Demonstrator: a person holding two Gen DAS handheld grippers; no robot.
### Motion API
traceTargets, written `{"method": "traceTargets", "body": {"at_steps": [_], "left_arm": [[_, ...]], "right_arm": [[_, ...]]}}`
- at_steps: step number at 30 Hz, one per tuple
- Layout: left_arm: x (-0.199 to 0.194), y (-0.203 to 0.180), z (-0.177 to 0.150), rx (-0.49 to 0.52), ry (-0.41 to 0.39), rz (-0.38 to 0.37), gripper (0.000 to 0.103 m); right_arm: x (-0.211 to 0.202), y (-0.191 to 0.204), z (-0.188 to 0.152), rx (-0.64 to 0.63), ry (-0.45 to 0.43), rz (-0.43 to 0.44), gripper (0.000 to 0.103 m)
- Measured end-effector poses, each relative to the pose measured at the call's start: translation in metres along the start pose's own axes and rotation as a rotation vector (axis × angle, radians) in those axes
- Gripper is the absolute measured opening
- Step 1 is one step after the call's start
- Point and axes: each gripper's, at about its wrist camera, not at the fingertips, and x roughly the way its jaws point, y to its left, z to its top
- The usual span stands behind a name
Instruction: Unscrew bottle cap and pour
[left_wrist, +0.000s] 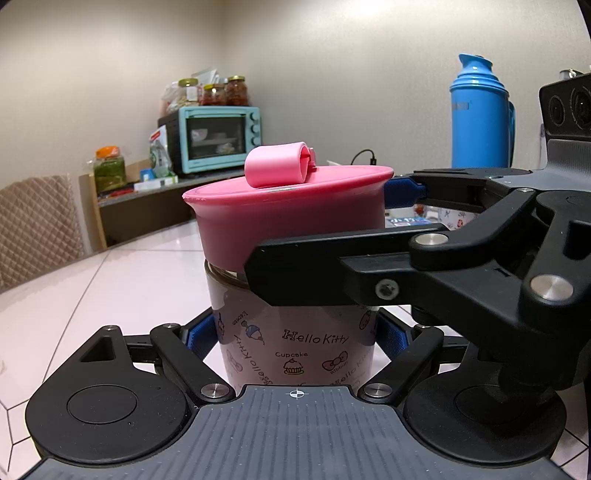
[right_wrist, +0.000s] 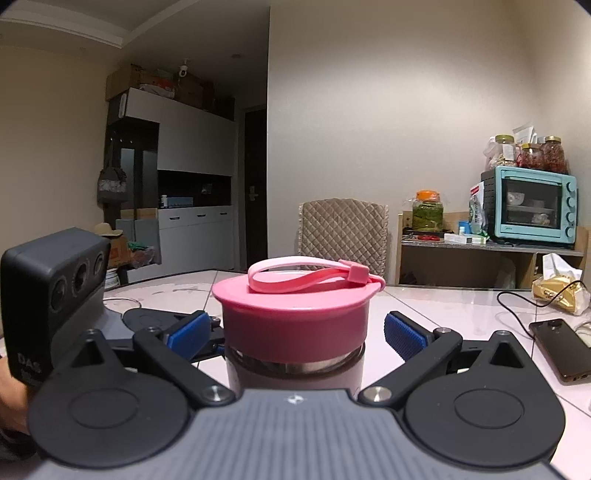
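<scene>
One bottle (left_wrist: 295, 343), centre frame, clamped at its printed body by our left gripper (left_wrist: 295, 332). One pink cap (right_wrist: 295, 317), still seated: unscrewing and pouring remain. Our right gripper (right_wrist: 295, 328) brackets the cap, pads spread clear of it, gripping nothing. Grippers: two.

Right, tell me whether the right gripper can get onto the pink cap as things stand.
Probably yes. The right gripper is open with a blue pad on each side of the pink cap, nothing between. The left gripper grips the bottle lower down, clear of the cap.
</scene>
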Motion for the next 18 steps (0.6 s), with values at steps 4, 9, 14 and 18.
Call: {"method": "traceTargets", "body": {"at_steps": [4,9,14,18], "left_arm": [[0.0,0.0,0.0,0.0,0.0,0.0,0.09],[0.0,-0.001,0.0,0.0,0.0,0.0,0.09],[0.0,-0.001,0.0,0.0,0.0,0.0,0.09],[0.0,-0.001,0.0,0.001,0.0,0.001,0.09]], "right_arm": [[0.002,0.005,0.001,0.001,0.001,-0.02,0.102],[0.002,0.01,0.002,0.0,-0.002,-0.038,0.101],[0.004,0.013,0.001,0.016,-0.002,-0.053,0.101],[0.004,0.014,0.0,0.013,-0.001,-0.058,0.101]]}}
